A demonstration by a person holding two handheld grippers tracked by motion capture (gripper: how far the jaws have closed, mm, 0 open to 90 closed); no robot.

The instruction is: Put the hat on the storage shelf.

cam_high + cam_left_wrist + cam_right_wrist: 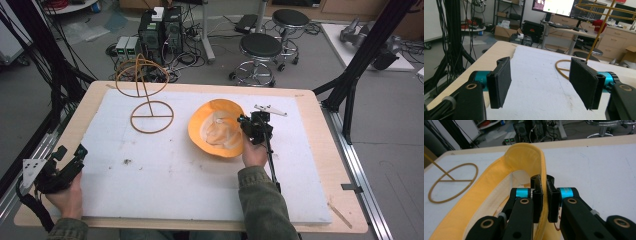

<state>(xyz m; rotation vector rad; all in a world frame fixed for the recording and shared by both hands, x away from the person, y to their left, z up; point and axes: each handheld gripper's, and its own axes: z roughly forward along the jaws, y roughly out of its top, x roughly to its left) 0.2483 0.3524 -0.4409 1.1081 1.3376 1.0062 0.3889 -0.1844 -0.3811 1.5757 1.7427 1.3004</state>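
Observation:
A yellow hat (217,127) lies upside down on the white mat (150,170), its pale lining facing up. My right gripper (246,125) is shut on the hat's right brim; in the right gripper view the yellow brim (529,157) runs between the two black pads (538,195) of my right gripper (544,201). A wire hat stand (145,95) with a ring base stands at the mat's far left. My left gripper (70,160) rests at the near left corner, and in the left gripper view it (541,83) stands open with nothing between its pads, the wire stand's base (561,68) beyond them.
The mat covers a wooden table (320,150). Black frame posts (55,75) and cables flank the left edge, another post (360,70) the right. Stools (260,52) and computer boxes (160,30) stand on the floor beyond the table.

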